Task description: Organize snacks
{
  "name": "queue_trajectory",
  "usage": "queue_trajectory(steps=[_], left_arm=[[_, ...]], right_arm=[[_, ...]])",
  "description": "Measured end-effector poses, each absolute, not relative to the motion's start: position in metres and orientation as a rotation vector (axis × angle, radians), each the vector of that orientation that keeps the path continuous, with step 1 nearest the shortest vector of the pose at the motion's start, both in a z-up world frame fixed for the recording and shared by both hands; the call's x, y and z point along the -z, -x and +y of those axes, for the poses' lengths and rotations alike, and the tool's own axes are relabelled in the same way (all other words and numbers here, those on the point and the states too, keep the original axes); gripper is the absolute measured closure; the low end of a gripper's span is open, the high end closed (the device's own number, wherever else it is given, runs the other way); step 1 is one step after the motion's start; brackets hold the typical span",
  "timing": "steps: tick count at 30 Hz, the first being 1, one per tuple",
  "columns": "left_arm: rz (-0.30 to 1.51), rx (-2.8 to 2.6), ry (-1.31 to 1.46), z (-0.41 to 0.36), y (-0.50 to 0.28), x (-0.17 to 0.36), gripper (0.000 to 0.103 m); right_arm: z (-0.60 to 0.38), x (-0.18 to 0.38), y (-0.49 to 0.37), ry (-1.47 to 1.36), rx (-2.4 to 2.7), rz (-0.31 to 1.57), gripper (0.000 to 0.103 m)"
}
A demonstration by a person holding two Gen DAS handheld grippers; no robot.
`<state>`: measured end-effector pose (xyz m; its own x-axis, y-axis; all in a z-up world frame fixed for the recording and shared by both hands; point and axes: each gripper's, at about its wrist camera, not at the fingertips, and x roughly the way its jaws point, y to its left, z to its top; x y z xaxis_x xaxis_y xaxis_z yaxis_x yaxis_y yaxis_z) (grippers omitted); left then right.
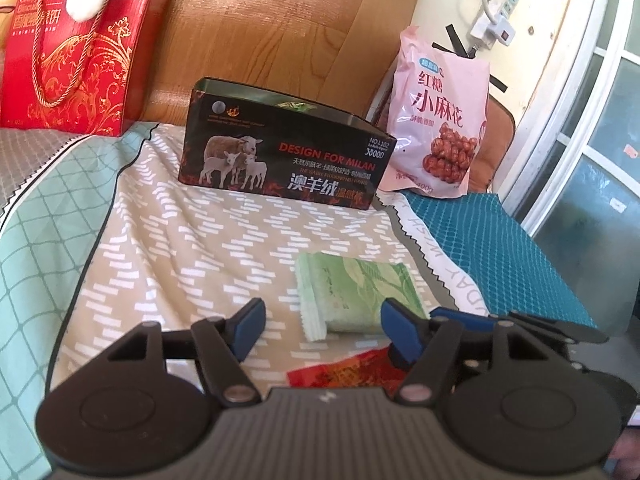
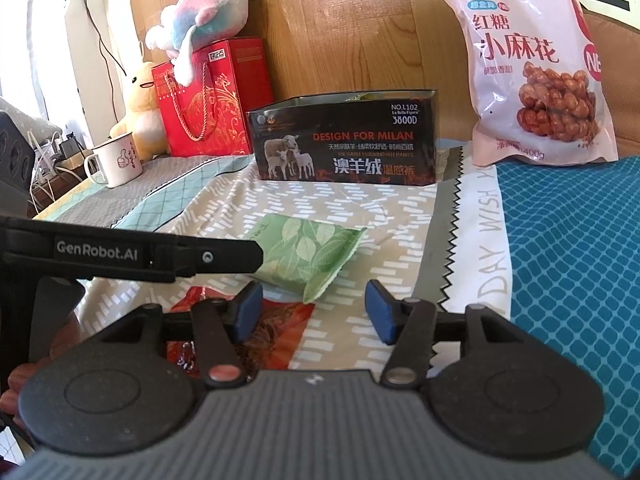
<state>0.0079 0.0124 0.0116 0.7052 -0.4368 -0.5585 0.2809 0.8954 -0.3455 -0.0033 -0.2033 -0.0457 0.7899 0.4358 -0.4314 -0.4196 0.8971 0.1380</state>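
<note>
A green leaf-print snack packet (image 1: 356, 296) (image 2: 308, 252) lies flat on the patterned cloth. A red snack packet (image 1: 352, 368) (image 2: 280, 320) lies just nearer than it. My left gripper (image 1: 324, 324) is open, its blue pads apart on either side of the green packet's near edge, not pressing it. My right gripper (image 2: 314, 308) is also open, hovering over the cloth with the red packet under its left finger. An open black tin box (image 1: 280, 152) (image 2: 344, 140) with sheep on it stands behind. A pink bag (image 1: 440, 120) (image 2: 532, 72) of fried twists leans against the headboard.
A red gift box (image 1: 76, 56) (image 2: 212, 96) stands at the back left with plush toys (image 2: 200, 12) on and beside it. A white mug (image 2: 116, 160) sits at the left edge. A teal mat (image 2: 568, 260) covers the right side.
</note>
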Motion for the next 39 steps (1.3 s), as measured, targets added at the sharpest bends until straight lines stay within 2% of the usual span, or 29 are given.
queue_trajectory(steps=[39], left_arm=[[0.677,0.396,0.239,0.0118,-0.0064,-0.0112,0.033]], right_arm=[[-0.2019,0.045,0.0037,-0.029,-0.46,0.474,0.04]])
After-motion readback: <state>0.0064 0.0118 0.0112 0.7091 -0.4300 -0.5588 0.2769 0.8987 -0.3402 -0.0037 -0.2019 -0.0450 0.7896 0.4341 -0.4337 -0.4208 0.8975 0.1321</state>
